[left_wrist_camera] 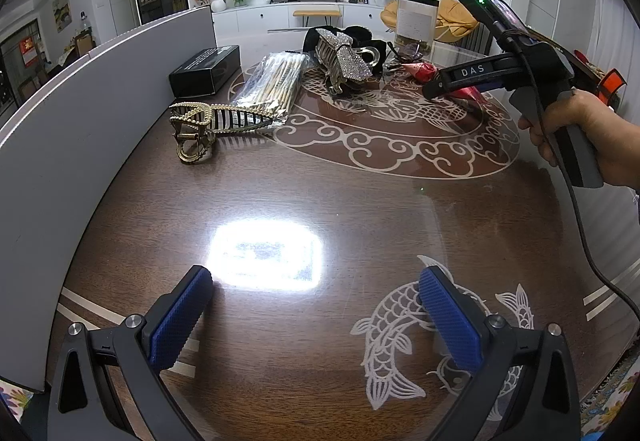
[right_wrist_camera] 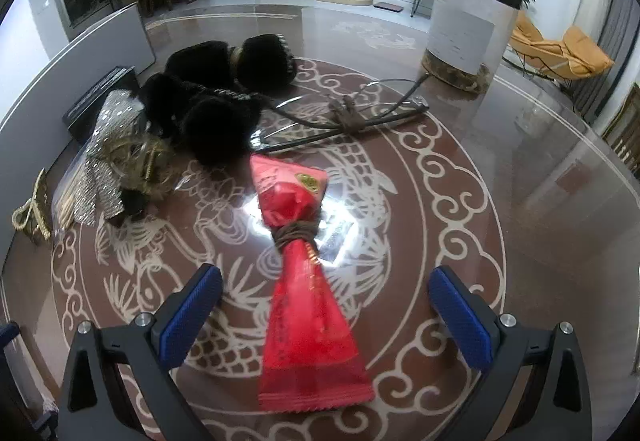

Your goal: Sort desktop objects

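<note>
The shiny red plastic packet tied with brown string lies flat on the dark brown bench with white fish drawings. It sits right between the blue fingers of my right claw, which is spread wide and not touching it. Black fluffy hair clips lie behind it. My left claw is spread wide too, over bare bench, well apart from a gold pearl hair clip.

Wrapped packet on table; eyeglasses behind it, hair clips left, cylinder far right.
</note>
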Tool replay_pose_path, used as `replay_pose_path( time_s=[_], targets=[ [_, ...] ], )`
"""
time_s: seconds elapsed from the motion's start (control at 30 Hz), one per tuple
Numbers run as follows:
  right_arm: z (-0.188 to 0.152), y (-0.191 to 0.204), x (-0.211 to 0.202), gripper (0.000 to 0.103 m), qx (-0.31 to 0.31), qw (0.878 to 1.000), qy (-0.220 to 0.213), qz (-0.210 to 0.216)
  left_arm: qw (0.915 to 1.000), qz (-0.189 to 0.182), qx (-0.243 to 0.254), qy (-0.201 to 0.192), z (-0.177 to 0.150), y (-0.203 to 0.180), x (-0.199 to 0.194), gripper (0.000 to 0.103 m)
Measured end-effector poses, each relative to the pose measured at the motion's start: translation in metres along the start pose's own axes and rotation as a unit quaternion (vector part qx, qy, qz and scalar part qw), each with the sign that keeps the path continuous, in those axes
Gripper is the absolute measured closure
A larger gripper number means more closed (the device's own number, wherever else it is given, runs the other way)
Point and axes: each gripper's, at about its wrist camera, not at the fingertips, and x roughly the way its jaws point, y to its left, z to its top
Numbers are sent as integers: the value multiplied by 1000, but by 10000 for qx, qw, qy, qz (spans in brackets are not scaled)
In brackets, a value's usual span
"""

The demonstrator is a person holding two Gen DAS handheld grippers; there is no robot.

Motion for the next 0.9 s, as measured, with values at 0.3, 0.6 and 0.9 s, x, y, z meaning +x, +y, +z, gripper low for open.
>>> replay_pose_path(
  time_s=[0.3,0.6,0.9],
  targets=[
    [-4,-2,-2,0,13,9999,-163,6,10000,7,-3,-7,0,0,0,0],
    [-4,-3,-2,0,22,9997,-251,4,10000,7,-4,-7,0,0,0,0],
    [-6,-2,-3,0,67,9994,-346,-26,10000,7,-5,-9,0,0,0,0]
  ],
)
